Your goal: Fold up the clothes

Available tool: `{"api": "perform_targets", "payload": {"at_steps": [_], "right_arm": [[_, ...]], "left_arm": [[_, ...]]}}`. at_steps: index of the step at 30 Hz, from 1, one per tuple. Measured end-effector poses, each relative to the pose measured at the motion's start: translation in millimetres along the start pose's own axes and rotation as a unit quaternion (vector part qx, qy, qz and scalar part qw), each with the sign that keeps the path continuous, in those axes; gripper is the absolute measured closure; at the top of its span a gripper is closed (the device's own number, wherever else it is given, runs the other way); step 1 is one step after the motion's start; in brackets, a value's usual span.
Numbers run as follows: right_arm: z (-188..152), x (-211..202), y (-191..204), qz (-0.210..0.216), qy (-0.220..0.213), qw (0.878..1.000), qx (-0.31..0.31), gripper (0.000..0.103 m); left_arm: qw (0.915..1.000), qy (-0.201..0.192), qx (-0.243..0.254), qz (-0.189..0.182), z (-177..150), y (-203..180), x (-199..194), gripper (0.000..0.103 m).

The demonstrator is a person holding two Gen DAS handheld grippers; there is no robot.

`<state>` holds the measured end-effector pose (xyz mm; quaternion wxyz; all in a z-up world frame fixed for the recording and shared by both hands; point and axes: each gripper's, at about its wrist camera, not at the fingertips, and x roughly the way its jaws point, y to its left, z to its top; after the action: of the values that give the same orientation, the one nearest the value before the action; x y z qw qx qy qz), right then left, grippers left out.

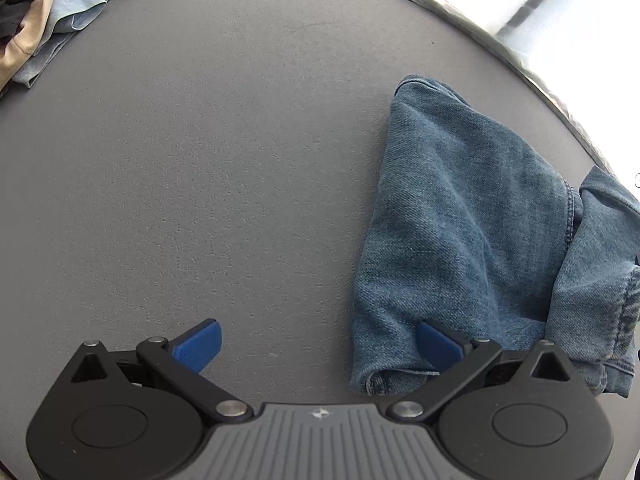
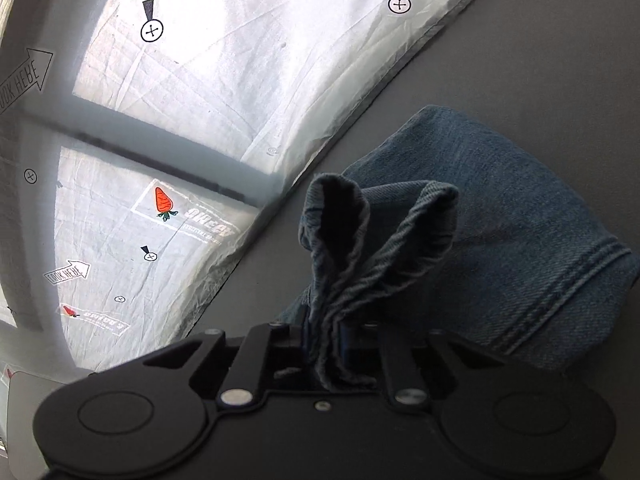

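- The right gripper (image 2: 324,340) is clamped on a bunched hem of the blue jeans (image 2: 500,232), which lie on the grey table (image 2: 540,60).
- The left gripper (image 1: 318,344) is spread wide, empty, one pad (image 1: 438,346) over the denim's edge.
- Only the left view shows the clothes pile (image 1: 44,24); only the right, the printed white sheet (image 2: 208,80).

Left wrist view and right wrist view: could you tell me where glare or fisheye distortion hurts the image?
Left wrist view: the window strip is blown out and the table edge bows. Right wrist view: the printed sheet glares white, with bent lines; the jeans stay sharp.
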<state>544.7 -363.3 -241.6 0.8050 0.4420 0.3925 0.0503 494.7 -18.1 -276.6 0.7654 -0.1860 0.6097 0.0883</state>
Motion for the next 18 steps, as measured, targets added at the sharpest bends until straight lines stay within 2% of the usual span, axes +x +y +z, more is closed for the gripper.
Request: {"api": "perform_targets", "payload": {"at_steps": [5,8,9,10,11,12,15,18], "right_arm": [[-24,-5,50,0.038,0.030,0.994,-0.100,0.091],[-42,9,75,0.049,0.067,0.989,-0.121,0.091],[-47,16,79,0.054,0.084,0.987,-0.125,0.087],[-52,22,84,0.059,0.102,0.985,-0.128,0.076],[-59,28,88,0.053,0.123,0.983,-0.125,0.069],[-64,31,90,0.053,0.128,0.983,-0.124,0.057],[-70,28,84,0.055,0.126,0.983,-0.125,0.058],[-64,27,72,0.059,0.130,0.986,-0.085,0.058]], "left_arm": [[0.9998,-0.017,0.005,0.013,3,2,-8,0.001],[0.9997,-0.022,-0.001,0.012,2,9,-12,0.001],[0.9997,-0.021,-0.006,0.011,4,12,-10,0.001],[0.9997,-0.019,-0.010,0.011,4,15,-10,0.001],[0.9997,-0.018,-0.013,0.010,4,17,-9,0.001],[0.9997,-0.017,-0.018,0.009,3,20,-9,0.001],[0.9995,-0.018,-0.025,0.008,2,26,-9,0.001],[0.9994,-0.018,-0.029,0.008,3,31,-5,0.001]]}}
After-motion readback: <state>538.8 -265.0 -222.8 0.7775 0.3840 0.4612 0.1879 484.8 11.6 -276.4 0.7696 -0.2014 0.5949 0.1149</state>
